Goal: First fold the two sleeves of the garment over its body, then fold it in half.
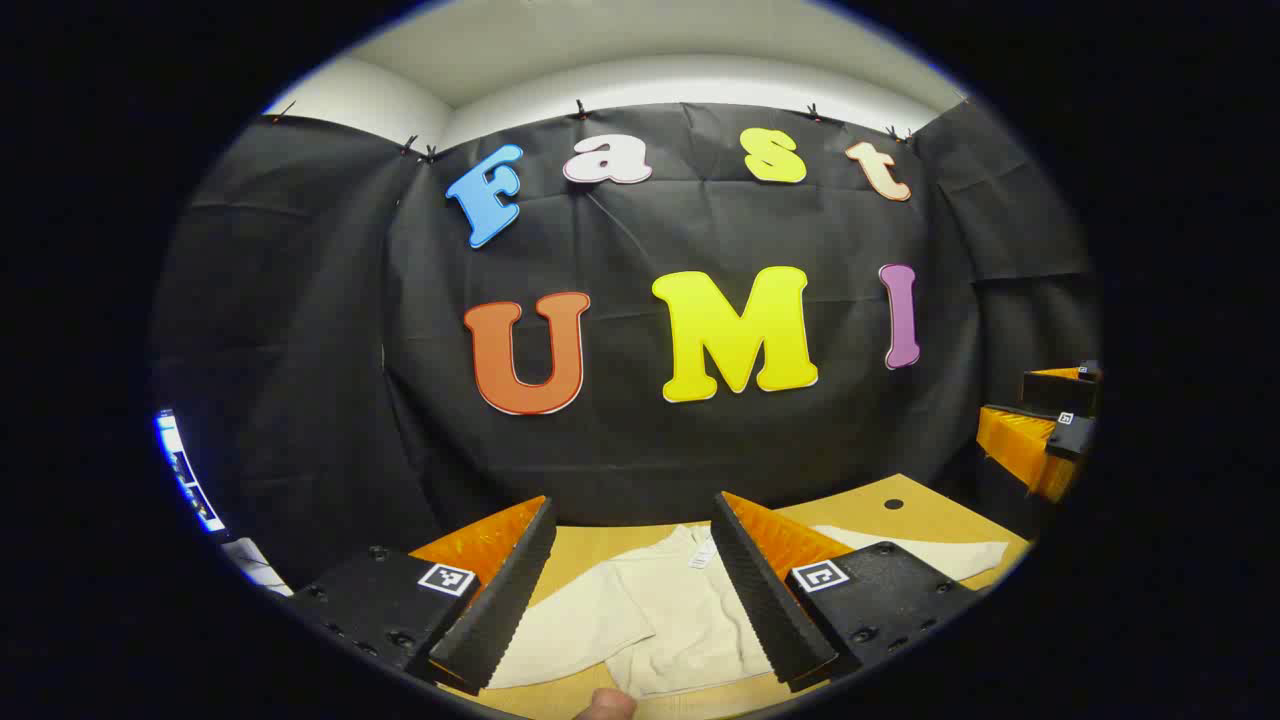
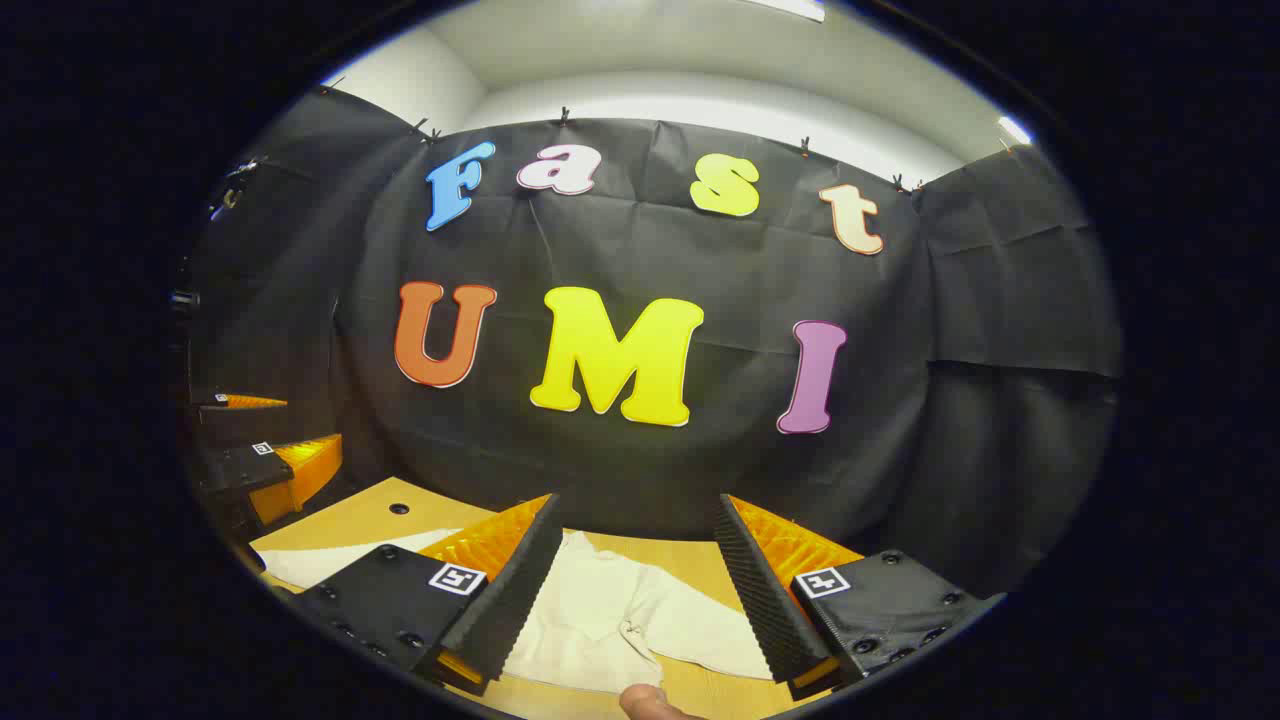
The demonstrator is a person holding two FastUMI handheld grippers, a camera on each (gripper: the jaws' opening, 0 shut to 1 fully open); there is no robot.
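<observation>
Both grippers hang above the worktop (image 1: 900, 520) with jaws spread wide, holding nothing: the left gripper (image 1: 630, 600), the right gripper (image 2: 635, 600). Beneath them a cream garment (image 1: 670, 620) lies flat, reaching toward the worktop's far edge, sleeves out sideways.

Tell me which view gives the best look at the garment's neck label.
The left gripper view: the neck label shows on the cream garment between that gripper's open fingers. The right gripper view shows the garment spread on the table, but I can't make out the label there.
</observation>
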